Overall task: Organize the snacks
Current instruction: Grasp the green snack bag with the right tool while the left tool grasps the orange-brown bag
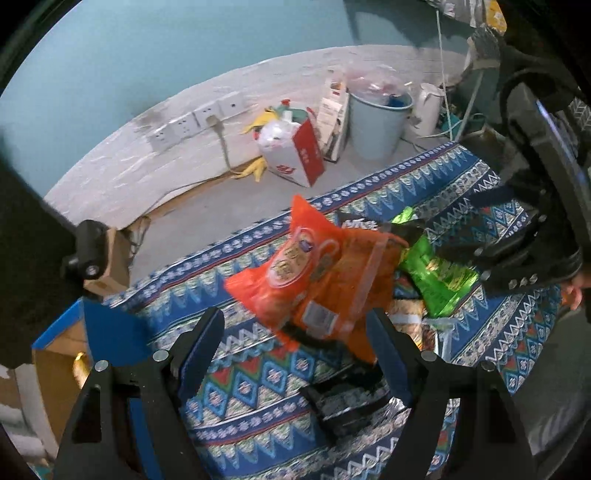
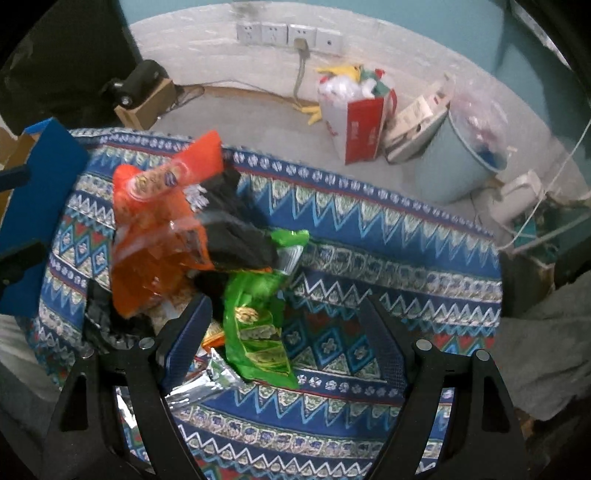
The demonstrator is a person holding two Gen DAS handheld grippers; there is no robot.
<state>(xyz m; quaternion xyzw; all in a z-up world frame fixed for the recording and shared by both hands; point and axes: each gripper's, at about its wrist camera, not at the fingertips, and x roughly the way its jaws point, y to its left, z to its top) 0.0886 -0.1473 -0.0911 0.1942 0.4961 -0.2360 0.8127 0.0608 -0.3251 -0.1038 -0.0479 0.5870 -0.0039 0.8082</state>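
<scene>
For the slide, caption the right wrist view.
Open right hand-held gripper above green snack bag on patterned cloth.

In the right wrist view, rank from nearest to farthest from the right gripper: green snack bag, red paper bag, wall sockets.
1. Green snack bag, by the right gripper's left finger.
2. Red paper bag, on the floor beyond the table.
3. Wall sockets, on the far wall.

home room: wall sockets, bin, kettle
</scene>
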